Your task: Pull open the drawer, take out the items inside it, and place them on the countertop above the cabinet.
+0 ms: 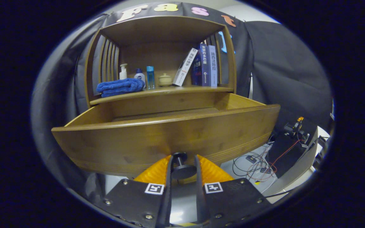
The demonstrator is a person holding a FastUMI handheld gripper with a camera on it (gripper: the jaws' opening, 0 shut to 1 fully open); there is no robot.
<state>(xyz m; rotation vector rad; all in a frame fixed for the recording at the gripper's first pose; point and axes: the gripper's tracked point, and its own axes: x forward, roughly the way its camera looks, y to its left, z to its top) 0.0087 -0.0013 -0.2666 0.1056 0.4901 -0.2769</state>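
The wooden drawer (157,139) of the cabinet stands pulled out toward me, its front panel just ahead of the fingers. A dark round knob (182,169) on that front sits between my fingers, and my gripper (183,164) is shut on it, one finger pressing on each side. Over the drawer's front edge I see only its inner back wall and right side wall (236,101); whatever lies inside is hidden. The countertop (169,91) runs above the drawer, under a wooden shelf hood.
A folded blue towel (120,86) lies on the countertop's left part. Behind it stand a pump bottle (123,72), two small bottles (150,77), a small lidded jar (165,79) and several books (201,65). Cables and a black box (280,155) lie below right.
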